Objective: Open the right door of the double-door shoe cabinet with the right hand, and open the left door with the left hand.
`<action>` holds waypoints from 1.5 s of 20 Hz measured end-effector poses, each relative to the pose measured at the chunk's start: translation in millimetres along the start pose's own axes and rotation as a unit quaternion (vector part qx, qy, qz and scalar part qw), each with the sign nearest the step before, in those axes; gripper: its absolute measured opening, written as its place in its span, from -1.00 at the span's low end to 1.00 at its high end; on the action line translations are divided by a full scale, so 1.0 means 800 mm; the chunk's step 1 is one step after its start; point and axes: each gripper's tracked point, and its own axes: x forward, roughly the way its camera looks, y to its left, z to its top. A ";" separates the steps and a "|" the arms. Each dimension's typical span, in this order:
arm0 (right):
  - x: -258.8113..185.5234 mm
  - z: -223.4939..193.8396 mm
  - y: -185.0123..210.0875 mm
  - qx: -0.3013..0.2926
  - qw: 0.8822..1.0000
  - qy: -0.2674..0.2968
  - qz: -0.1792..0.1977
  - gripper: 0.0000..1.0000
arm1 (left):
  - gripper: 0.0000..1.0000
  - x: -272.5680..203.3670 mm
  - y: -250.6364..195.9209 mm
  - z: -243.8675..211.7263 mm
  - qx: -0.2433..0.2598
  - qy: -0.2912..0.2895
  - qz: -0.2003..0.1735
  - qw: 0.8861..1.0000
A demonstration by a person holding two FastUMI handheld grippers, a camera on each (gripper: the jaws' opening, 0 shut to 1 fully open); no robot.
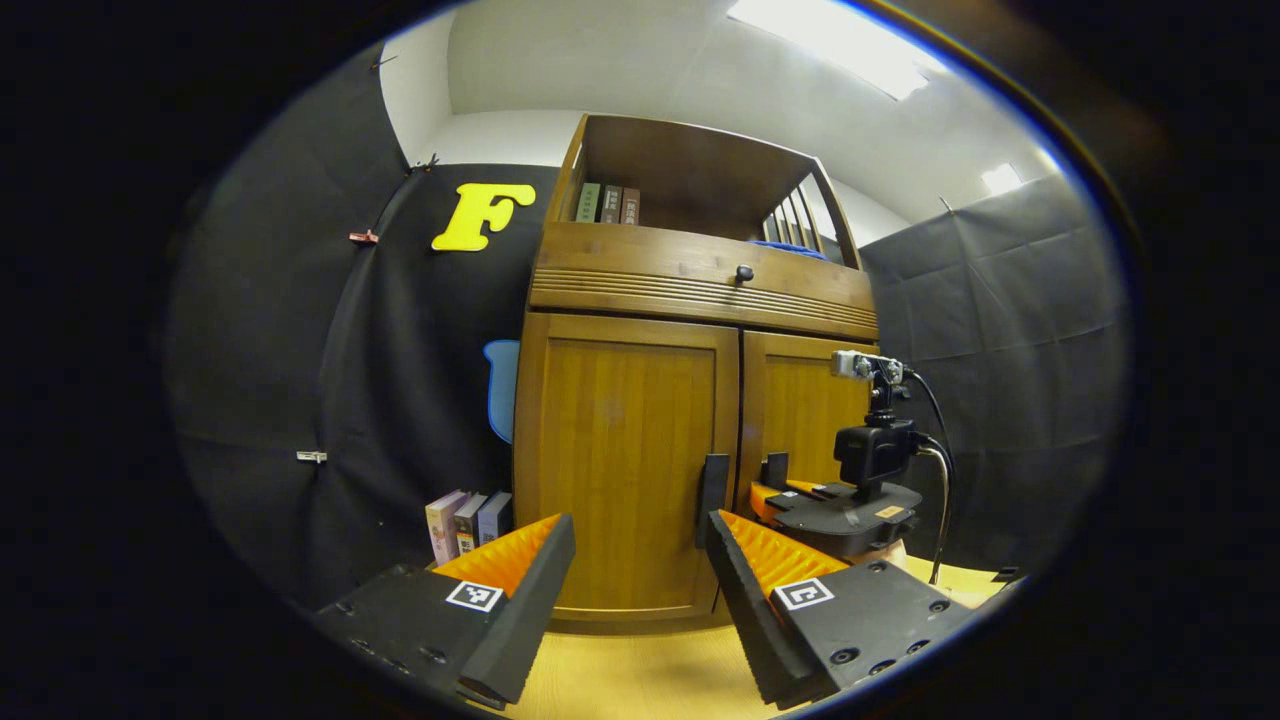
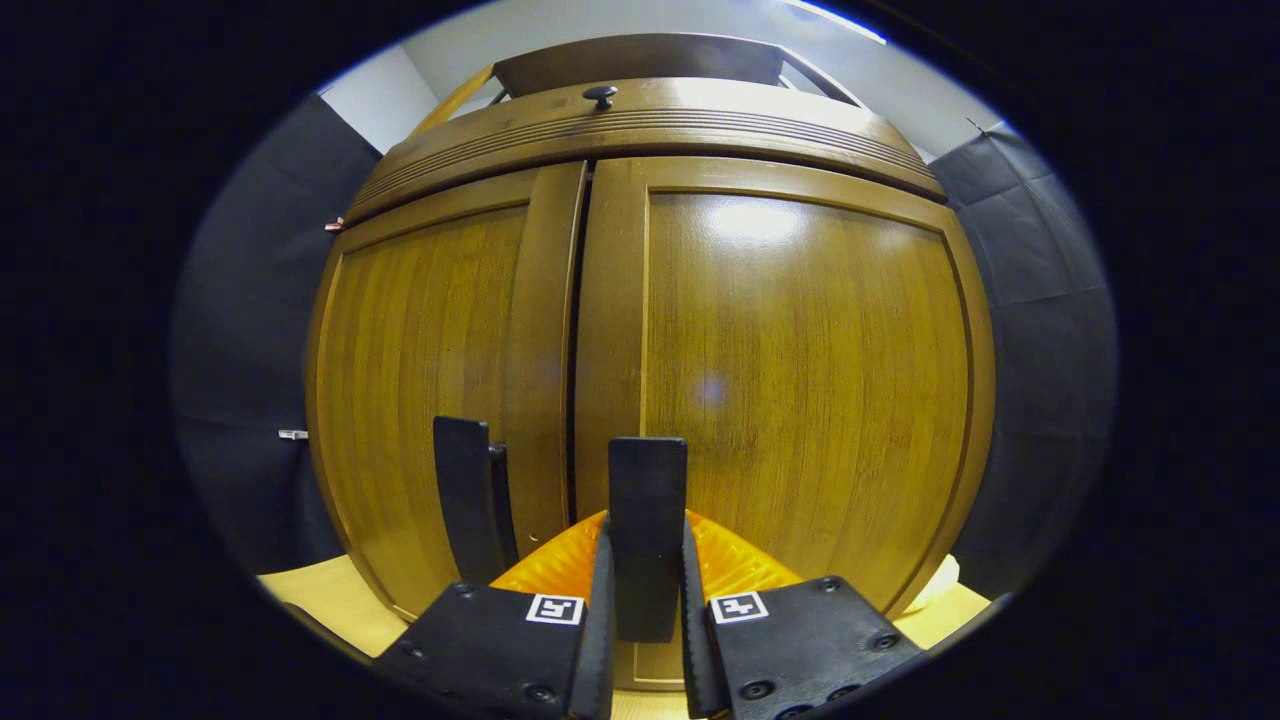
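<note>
The shoe cabinet (image 1: 690,420) is standing on the wooden floor (image 1: 640,675) against the black cloth wall, both doors shut. In the right gripper view, the right claw (image 2: 648,610) is pinching the right door's handle (image 2: 648,520), its fingers pressing on both sides. The left claw (image 1: 640,580) is hanging spread wide, near the left door's handle (image 1: 712,495) but apart from it.
</note>
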 end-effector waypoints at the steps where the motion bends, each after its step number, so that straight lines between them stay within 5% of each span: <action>1: -0.001 0.000 0.001 0.004 1.000 0.003 0.007 -0.46 | 0.67 -0.001 0.002 -0.001 -0.004 0.001 0.002 1.000; 12: -0.093 0.014 -0.009 -0.020 0.996 -0.012 0.089 -0.46 | 0.57 -0.026 0.030 -0.011 -0.006 0.019 0.047 0.999; 14: -0.123 0.018 -0.022 -0.032 0.995 -0.027 0.089 -0.46 | 0.57 -0.031 0.030 -0.009 0.003 0.021 0.052 0.998; 15: -0.134 0.020 -0.027 -0.033 0.995 -0.027 0.089 -0.29 | 0.56 -0.033 0.027 -0.006 0.005 0.019 0.054 0.998; 17: -0.154 0.022 -0.037 -0.026 0.995 -0.020 0.093 -0.46 | 0.57 -0.037 0.018 -0.005 0.003 0.018 0.052 0.998; 30: -0.245 0.036 -0.126 -0.008 0.996 -0.003 0.094 -0.47 | 0.57 -0.039 -0.056 -0.014 -0.011 0.016 0.035 0.999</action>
